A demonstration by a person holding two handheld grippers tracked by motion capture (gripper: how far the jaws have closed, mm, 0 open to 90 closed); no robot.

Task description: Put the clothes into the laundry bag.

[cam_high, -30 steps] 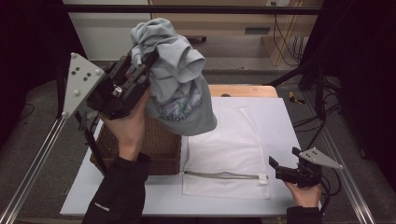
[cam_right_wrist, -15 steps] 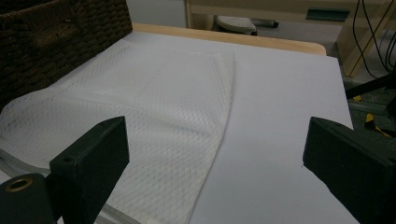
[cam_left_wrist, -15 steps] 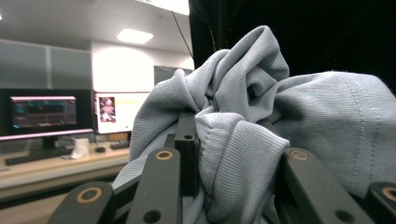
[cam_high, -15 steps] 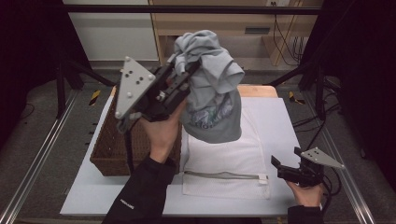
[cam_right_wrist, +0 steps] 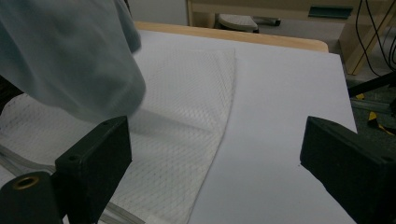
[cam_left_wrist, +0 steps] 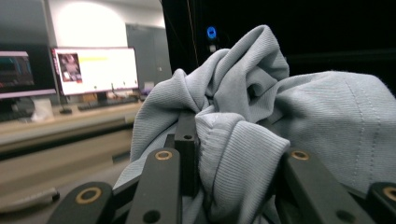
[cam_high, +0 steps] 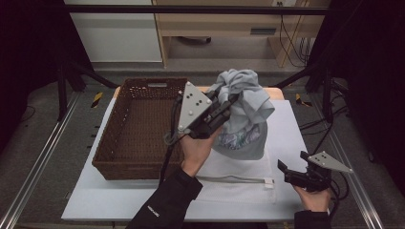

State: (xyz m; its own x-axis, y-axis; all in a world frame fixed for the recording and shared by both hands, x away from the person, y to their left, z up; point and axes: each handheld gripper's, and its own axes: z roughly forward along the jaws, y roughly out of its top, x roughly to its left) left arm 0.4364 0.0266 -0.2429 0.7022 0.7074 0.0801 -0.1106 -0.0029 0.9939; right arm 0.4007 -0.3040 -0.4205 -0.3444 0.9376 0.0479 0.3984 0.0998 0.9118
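Observation:
A bunched grey garment [cam_high: 246,112] with a printed patch hangs from my left gripper [cam_high: 228,106], which is shut on its upper folds. In the left gripper view the ribbed grey cloth [cam_left_wrist: 327,116] is pinched between the black jaws of that gripper [cam_left_wrist: 233,154]. The garment hangs over a flat white mesh bag [cam_high: 239,174] with a zipper along its near edge. My right gripper [cam_high: 285,171] rests low at the table's front right, open and holding nothing. In the right gripper view the open gripper [cam_right_wrist: 215,158] faces the mesh bag [cam_right_wrist: 187,107], and the garment [cam_right_wrist: 65,56] is a blur at upper left.
An empty brown wicker basket [cam_high: 107,155] stands on the left half of the white table [cam_high: 291,124]. A wooden strip [cam_right_wrist: 233,35] borders the table's far edge. Metal frame rails run down both sides, and cables lie on the floor at right.
My left gripper carried the garment rightward and lower, from above the basket to above the mesh bag. The basket now shows fully. The right gripper barely moved.

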